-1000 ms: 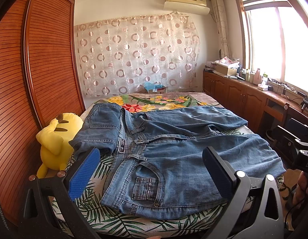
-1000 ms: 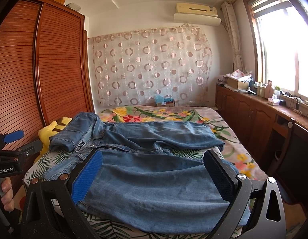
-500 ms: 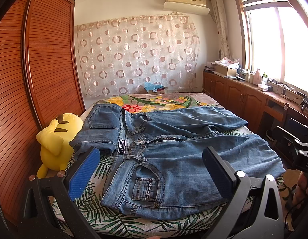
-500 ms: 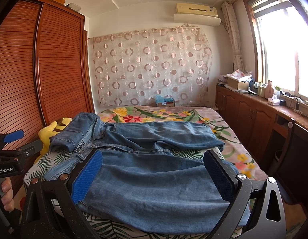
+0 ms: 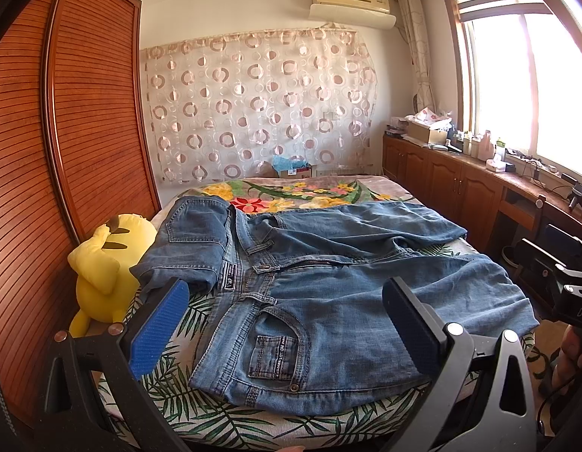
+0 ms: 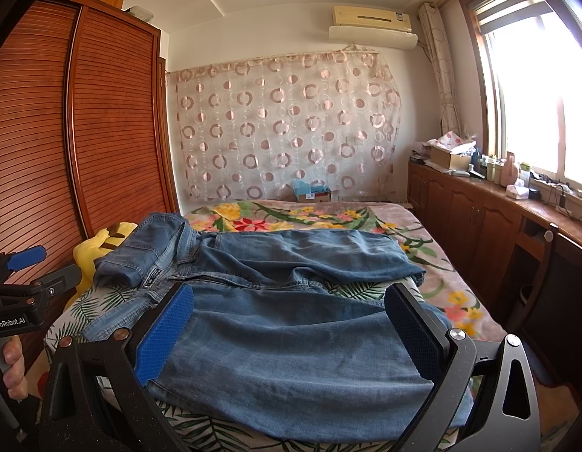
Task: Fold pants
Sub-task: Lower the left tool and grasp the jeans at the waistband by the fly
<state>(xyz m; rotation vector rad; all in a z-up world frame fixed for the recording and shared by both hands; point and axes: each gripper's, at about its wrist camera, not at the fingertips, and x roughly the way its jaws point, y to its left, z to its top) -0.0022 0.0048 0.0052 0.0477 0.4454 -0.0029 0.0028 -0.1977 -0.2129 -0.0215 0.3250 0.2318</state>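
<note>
A pair of blue denim jeans (image 5: pixel 328 301) lies spread across the near end of the bed (image 5: pixel 223 418), on a bedspread printed with green leaves and bright flowers. The waistband end sits toward the left side of the bed, with a back pocket panel flopped open there, and the two legs run off to the right, the nearer leg reaching the bed's right edge and the farther one lying behind it, the pair parted in a narrow V. The left claw (image 5: pixel 283 324) hovers in front of the waistband and coin-pocket area, its blue-padded fingers (image 5: pixel 159 327) spread wide with nothing between them, not touching the cloth as far as I can tell. The right claw (image 6: pixel 291 331) hangs over the nearer leg, likewise released and wide apart, with nothing pinched between its pads. From the right view, a hand (image 6: pixel 8 365) grips the handle of the other tool at the left edge. A yellow plush toy (image 5: pixel 102 267) is wedged between the bed and the slatted wooden wardrobe (image 5: pixel 64 150). A circle-patterned curtain (image 5: pixel 260 113) hangs on the far wall under an air conditioner (image 5: pixel 351 3), and a low wooden cabinet (image 5: pixel 441 180) cluttered with boxes and bottles runs beneath the bright window (image 5: pixel 517 83).
</note>
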